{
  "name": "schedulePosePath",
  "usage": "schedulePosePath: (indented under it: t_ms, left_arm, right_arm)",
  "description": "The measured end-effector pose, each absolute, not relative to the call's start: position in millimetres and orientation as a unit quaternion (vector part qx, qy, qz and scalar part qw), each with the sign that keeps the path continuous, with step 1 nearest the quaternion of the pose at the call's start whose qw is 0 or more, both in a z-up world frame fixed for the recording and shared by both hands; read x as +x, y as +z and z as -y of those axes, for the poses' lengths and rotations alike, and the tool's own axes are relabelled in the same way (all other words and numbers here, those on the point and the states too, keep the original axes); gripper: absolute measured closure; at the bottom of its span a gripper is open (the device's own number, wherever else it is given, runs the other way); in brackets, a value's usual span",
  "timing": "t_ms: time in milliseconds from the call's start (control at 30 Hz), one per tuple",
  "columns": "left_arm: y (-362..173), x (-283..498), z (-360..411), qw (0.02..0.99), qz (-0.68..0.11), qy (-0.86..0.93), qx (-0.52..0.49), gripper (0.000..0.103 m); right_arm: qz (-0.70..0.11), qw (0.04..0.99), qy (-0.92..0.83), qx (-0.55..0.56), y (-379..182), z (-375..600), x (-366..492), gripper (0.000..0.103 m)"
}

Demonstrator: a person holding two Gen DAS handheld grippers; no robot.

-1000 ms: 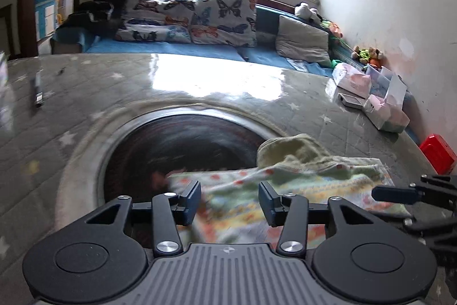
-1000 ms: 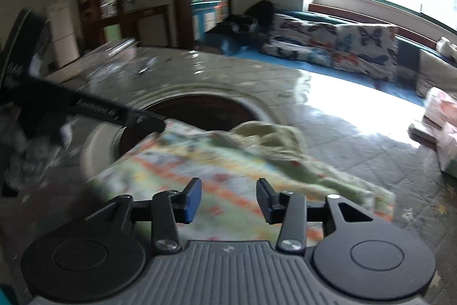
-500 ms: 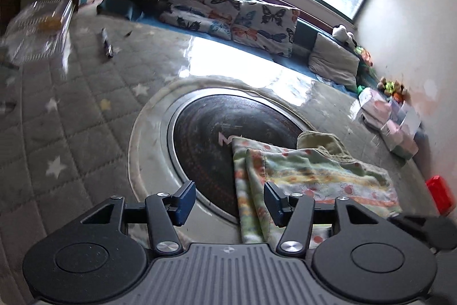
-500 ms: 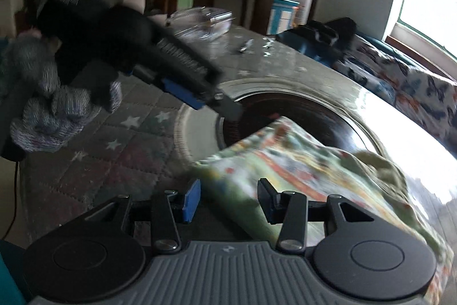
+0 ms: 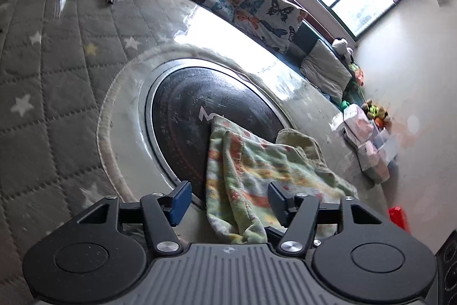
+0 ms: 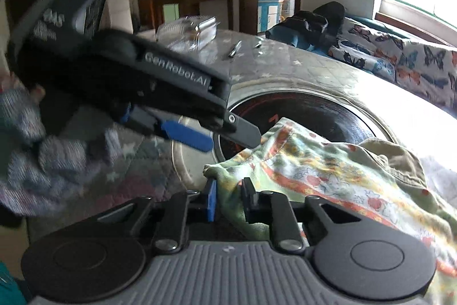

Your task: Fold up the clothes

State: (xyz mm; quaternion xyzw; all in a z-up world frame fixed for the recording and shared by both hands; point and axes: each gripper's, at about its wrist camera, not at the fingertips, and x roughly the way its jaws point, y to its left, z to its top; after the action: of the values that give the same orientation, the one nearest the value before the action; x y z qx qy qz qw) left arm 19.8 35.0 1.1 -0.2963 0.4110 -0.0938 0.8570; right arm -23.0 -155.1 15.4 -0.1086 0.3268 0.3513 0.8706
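Right gripper (image 6: 228, 199) fingers pinch corner of green floral fleece cloth (image 6: 328, 179); left gripper (image 5: 227, 200) fingers wide apart, empty, above cloth on grey quilted table (image 5: 51, 82)

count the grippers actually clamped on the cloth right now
1. The right gripper is shut on the cloth's near corner. The left gripper hangs open above the cloth, gripping nothing.

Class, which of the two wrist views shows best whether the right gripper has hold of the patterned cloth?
The right wrist view: the right gripper has its fingers closed on the patterned cloth at its near corner. The left wrist view shows the cloth lying partly over the dark round plate, but not that grip.
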Motion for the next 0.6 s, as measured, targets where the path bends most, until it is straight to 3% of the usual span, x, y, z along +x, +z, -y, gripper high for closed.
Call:
schedulePosePath:
  t_ms: [400,467,600]
  left_arm:
    - [-7.4,36.8,-17.0,0.832,-0.428,-0.095,-0.342,0.041]
    - [-9.1,39.3,-14.5,0.828,-0.43,-0.095,-0.348,0.061]
    - [-12.5,44.4,-9.5,0.821,-0.434,-0.095,-0.359,0.079]
  right_arm:
    - [-0.32,0.874,0.363,-0.042,32.7,187.6,-23.3,0.09]
    - [-0.32,0.873,0.365,-0.039,32.8,190.4,-23.8,0.09]
    - [-0.321,0.872,0.368,-0.031,32.0,195.6,-22.5,0.09]
